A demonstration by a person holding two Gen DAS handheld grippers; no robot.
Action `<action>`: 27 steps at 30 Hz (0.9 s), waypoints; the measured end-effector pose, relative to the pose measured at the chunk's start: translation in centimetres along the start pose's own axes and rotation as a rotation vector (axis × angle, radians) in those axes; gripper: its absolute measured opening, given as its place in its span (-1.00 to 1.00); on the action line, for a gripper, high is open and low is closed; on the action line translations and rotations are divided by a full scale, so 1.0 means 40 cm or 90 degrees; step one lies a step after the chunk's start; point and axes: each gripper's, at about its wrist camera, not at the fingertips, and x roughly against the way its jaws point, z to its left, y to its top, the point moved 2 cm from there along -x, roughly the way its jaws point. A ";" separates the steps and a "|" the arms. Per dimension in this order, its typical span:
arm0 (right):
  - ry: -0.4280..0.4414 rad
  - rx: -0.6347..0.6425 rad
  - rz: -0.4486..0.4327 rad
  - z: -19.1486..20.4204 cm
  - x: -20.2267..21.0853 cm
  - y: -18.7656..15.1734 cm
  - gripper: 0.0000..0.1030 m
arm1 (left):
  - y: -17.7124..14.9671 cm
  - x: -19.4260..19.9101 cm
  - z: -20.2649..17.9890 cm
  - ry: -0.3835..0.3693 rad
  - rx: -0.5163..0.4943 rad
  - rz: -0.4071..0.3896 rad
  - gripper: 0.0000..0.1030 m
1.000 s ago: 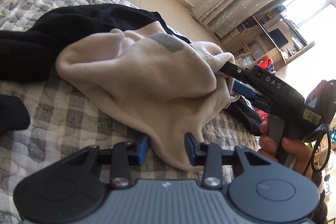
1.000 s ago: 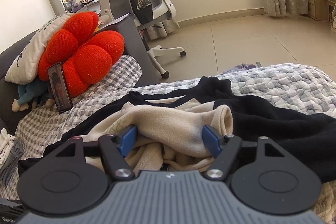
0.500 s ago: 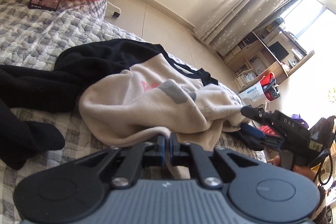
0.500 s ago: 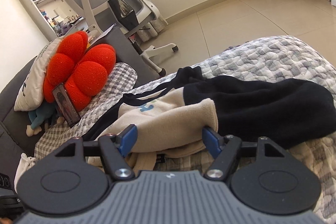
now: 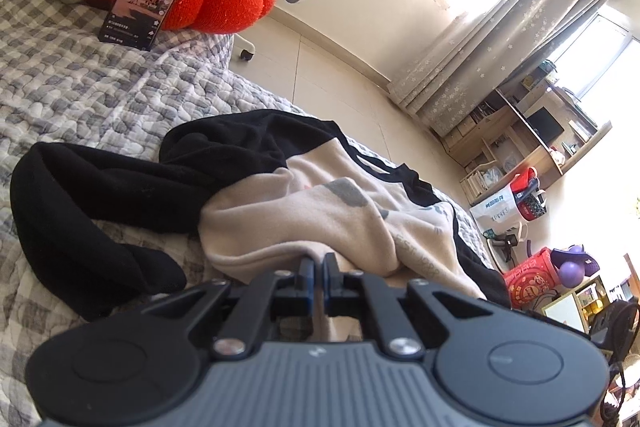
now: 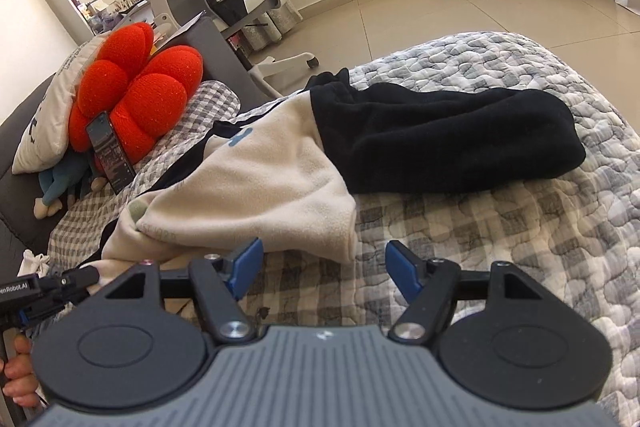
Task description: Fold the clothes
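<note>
The cream-and-black sweatshirt point(image 6: 248, 187) lies crumpled on the quilted bed point(image 6: 520, 227), its cream body bunched toward the red flower cushion point(image 6: 136, 95) and one black sleeve point(image 6: 448, 143) stretched out away from that cushion, across the quilt. The left claw point(image 5: 318, 269) is pinched tight on a cream fold at the near edge of the body — cloth sits between its blue pads, so that side is already held. The right claw point(image 6: 322, 269) stands wide with nothing in it; only bare quilt shows between its fingers. The nearest free cream corner point(image 6: 344, 243) lies just ahead of it and slightly toward the cushion side, almost touching the line of its left finger. My reading: the right claw is the nearer to that corner — a short push forward and cushionward should bring the hem between its pads.
</note>
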 end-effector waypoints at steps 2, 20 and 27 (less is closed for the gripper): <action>0.000 0.008 0.000 0.001 0.007 -0.005 0.40 | -0.002 0.005 0.004 0.004 -0.005 -0.003 -0.93; -0.065 0.124 -0.027 0.009 -0.096 -0.010 0.19 | -0.014 -0.024 0.038 0.048 -0.021 0.021 -0.92; -0.023 0.082 -0.044 -0.003 -0.101 0.009 -0.68 | -0.020 -0.026 0.033 0.052 -0.040 0.028 -0.92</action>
